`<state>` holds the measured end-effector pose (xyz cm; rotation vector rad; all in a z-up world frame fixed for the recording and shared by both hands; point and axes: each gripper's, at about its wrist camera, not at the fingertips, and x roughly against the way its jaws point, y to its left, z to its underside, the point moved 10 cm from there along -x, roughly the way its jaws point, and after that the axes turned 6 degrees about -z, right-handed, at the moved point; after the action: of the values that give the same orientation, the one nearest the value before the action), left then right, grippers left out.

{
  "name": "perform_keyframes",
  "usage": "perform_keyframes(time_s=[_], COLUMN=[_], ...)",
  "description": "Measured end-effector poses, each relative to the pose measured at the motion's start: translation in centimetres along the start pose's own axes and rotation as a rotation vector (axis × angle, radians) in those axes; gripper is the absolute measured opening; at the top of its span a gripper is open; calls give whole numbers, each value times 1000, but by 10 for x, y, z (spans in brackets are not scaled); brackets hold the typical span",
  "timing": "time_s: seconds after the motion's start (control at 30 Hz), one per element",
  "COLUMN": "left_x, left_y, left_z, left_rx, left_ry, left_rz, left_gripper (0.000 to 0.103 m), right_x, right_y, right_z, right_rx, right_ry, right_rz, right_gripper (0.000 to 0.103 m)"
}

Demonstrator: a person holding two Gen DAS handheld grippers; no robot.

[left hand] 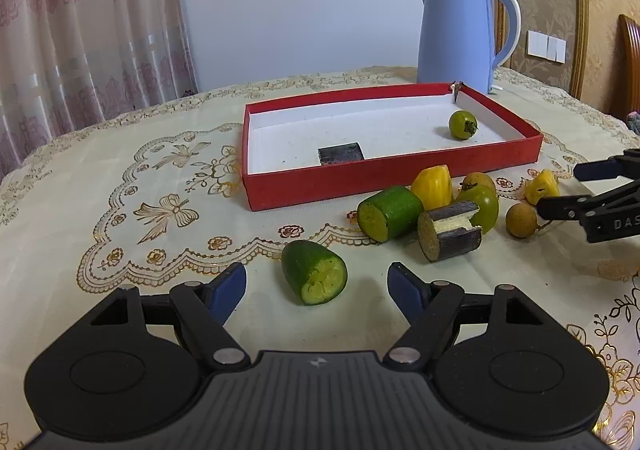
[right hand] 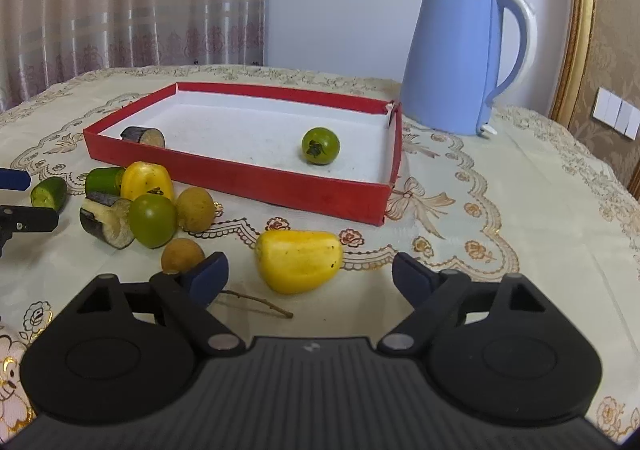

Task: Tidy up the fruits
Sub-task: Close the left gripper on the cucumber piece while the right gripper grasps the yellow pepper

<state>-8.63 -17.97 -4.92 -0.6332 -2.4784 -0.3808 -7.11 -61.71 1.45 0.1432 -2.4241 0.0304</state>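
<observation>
Table: embroidered cream cloth (left hand: pixel 120 185); its near edge is cut off by both gripper bodies.
Red tray (right hand: pixel 280 179): toward the far edge, holding a green tomato (right hand: pixel 320 146) and a dark chunk (right hand: pixel 143 136) half hidden by the tray's near wall.
Left gripper (left hand: pixel 316 288): jaws apart, a cut cucumber end (left hand: pixel 314 273) lying between them, untouched.
Right gripper (right hand: pixel 310 276): jaws apart around a yellow piece (right hand: pixel 298 266), no contact visible.
Kettle (right hand: pixel 456 57): blue, behind the tray.
</observation>
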Motion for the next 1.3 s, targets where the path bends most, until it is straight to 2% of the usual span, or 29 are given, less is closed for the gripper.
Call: perform_keyframes(time_s=[0.07,0.17,0.43,0.47,0.77,0.87,0.97,1.17,1.3], left_x=[-1,-2,-4,-5,-8,-11,-16,-17,-18], left_y=[1,1,-1,0,-1,2,6,2,1], left_z=[0,0,0,0,2,0,-2,-2,-3], left_rx=[5,8,0,1,-12,7,47,30,52], left_ry=[3,4,16,20,38,41,55,61,66], left_rz=[1,2,1,2,-12,-8,6,3,29], left_gripper=[78,78,78,78,78,78,78,78,78], right_x=[-6,-14,-15,-14,-12,-11,-10,-9,-9], right_y=[1,2,0,-1,-1,1,2,1,0], right_z=[-1,-2,-3,-3,-3,-2,-2,-3,-3], right_rx=[-7,-27,-41,-42,-46,-36,-40,-50,-50], right_ry=[20,32,29,23,17,11,9,7,7], right_rz=[-15,-43,-52,-47,-46,-48,-50,-56,-55], right_gripper=[85,69,69,61,59,51,50,49,49])
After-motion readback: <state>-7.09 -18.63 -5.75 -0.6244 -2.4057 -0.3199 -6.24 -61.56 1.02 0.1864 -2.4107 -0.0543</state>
